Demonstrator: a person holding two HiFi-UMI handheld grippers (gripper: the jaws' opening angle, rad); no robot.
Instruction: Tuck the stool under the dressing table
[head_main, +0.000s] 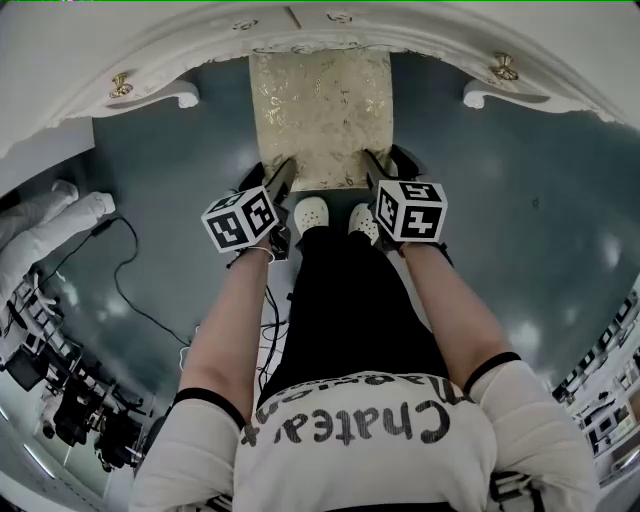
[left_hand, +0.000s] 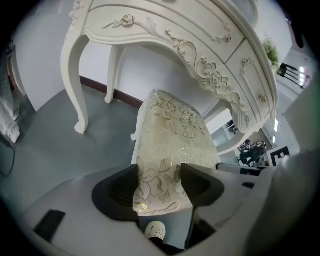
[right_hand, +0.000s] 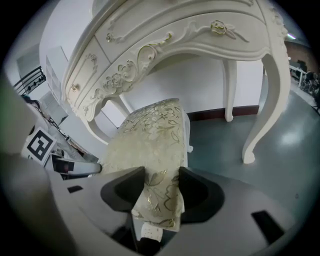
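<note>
You hold the stool (head_main: 320, 110) by its near end with both tools. The left hand-held gripper (head_main: 281, 178) is clamped on the seat's near left corner and the right hand-held gripper (head_main: 374, 172) on the near right corner, each pair of jaws pinching the gold-patterned cushion. A grip on both corners likely serves to steer the stool straight rather than let it swing. It stands on the grey floor (head_main: 150, 165), its far end just under the curved front edge of the dressing table (head_main: 150, 70), centred between the legs. The near part lies out by your shoes (head_main: 312, 213), so the tuck looks unfinished.
</note>
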